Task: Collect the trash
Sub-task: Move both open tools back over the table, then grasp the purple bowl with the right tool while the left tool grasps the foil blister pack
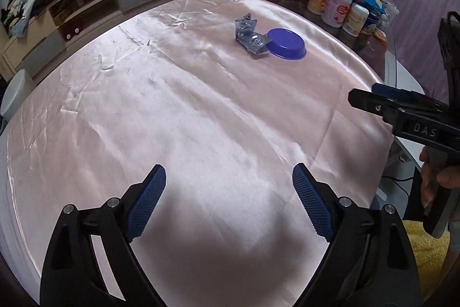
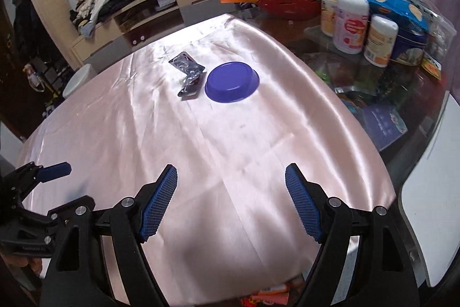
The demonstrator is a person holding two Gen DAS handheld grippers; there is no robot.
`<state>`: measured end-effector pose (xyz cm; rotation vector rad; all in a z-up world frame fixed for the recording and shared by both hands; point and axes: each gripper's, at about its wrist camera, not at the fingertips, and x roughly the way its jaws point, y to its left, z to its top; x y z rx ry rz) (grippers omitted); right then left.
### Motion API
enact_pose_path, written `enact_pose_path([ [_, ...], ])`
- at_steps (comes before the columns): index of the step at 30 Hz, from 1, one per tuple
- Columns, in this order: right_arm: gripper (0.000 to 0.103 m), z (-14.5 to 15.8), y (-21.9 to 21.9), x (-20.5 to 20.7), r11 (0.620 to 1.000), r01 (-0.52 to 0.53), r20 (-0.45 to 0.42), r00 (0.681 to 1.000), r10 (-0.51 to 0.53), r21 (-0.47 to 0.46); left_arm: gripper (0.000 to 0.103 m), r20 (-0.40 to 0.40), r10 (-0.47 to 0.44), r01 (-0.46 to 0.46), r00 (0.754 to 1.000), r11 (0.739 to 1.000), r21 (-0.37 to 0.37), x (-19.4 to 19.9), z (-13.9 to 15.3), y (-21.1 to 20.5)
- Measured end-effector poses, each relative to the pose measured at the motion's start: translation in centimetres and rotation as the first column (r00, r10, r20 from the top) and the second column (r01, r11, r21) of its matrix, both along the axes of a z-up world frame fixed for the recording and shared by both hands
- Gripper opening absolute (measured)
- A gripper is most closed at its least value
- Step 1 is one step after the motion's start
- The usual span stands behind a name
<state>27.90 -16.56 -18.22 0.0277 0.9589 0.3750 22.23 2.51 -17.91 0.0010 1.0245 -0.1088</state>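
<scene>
Left wrist view shows the left gripper with its blue pads spread wide and nothing between them, hanging over the near part of a pink satin cloth that covers the table. The right gripper is likewise spread and empty in its own view; it also enters the left view from the right edge, with a hand on its handle. The trash here appears to be a crumpled silvery wrapper, which lies on the cloth at the far side, just beside an upturned purple bowl and seemingly touching its rim. Both grippers are well apart from it. Whether the bowl is meant to receive the trash I cannot tell, since it sits bottom up. Beyond the cloth stand bottles, a red basket and packets, but these look like stored goods, not litter. At the bottom edge of the right view some red packaging peeks out below the cloth; what it is stays unclear. Judging by this, the wrapper is not yet picked up, so collecting it is still to do: a reach across the cloth, a pinch on it, then carrying it off to wherever trash goes, which no view shows.
</scene>
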Motion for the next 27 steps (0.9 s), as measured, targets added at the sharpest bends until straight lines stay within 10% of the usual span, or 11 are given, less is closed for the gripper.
enact_pose_path([
  [17, 0.097, -3.7, 6.2, 9.6, 0.987, -0.03, 0.033, 0.999, 0.036, -0.159, 0.086, 0.0, -0.008, 0.008, 1.0, 1.0, -0.007, 6.6, -1.0, 1.1],
  [27, 0.077, -3.1, 5.8, 12.2, 0.988, -0.053, 0.042, 0.997, 0.06, -0.148, 0.086, 0.001, -0.037, 0.037, 0.999, 0.999, -0.011, 9.2, -1.6, -0.5],
])
